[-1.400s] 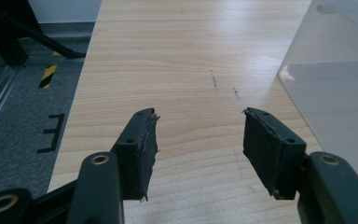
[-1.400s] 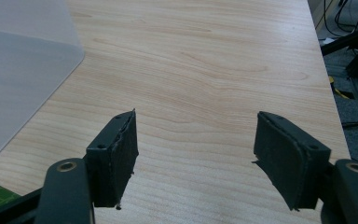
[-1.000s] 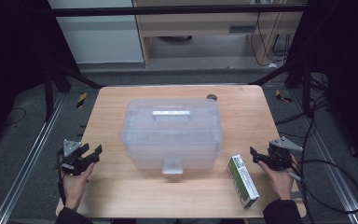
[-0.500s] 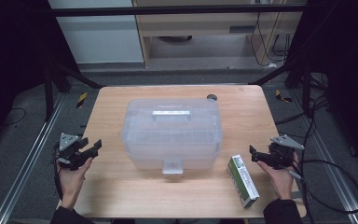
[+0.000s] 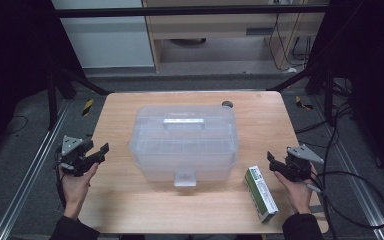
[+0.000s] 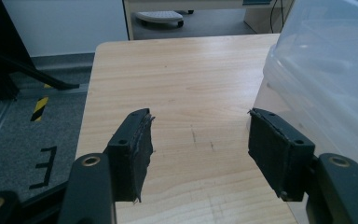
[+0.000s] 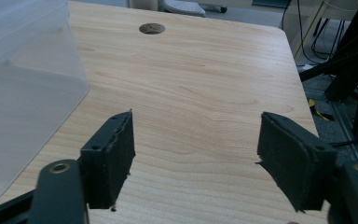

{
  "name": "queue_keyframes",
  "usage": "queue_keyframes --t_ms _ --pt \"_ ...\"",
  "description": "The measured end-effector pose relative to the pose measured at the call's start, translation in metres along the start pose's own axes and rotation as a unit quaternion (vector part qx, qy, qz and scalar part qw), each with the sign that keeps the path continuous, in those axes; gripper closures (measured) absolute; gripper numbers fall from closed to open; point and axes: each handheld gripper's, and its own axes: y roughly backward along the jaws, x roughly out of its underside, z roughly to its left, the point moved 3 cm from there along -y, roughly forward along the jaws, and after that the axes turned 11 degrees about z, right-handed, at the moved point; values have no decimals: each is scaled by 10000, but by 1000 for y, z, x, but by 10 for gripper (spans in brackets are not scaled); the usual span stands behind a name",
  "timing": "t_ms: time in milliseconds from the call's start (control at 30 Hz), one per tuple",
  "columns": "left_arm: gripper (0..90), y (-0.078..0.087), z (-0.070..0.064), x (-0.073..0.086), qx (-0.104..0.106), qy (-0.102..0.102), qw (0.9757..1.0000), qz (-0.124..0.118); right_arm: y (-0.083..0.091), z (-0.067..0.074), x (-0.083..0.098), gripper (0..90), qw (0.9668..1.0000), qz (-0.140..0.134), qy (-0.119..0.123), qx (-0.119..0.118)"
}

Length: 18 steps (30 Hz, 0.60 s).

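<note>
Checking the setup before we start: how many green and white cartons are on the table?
1. The green and white carton lies flat near the table's front right corner, beside the clear lidded bin and just left of the right gripper. The translucent bin could hide more.

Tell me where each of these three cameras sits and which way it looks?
High view: overhead, looking forward and down on the table; forearms, hands, both grippers show.
Left gripper view: rides the left gripper, facing over the table; open fingers.
Right gripper view: rides the right gripper; open fingers.
All share the clear plastic box.
</note>
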Motion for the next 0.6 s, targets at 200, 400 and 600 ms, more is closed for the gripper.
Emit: queue_keyframes --t_ms 200,400,600 --pt "388 3 -4 -17 13 -163 9998 -59 -2 -1 2 364 9999 77 39 -111" --pt "389 12 -10 -39 -19 -358 9991 -205 -3 -2 3 398 9997 88 60 -211" --pt "392 17 -21 -54 16 -613 9978 -254 -4 -2 5 405 9995 119 40 -299"
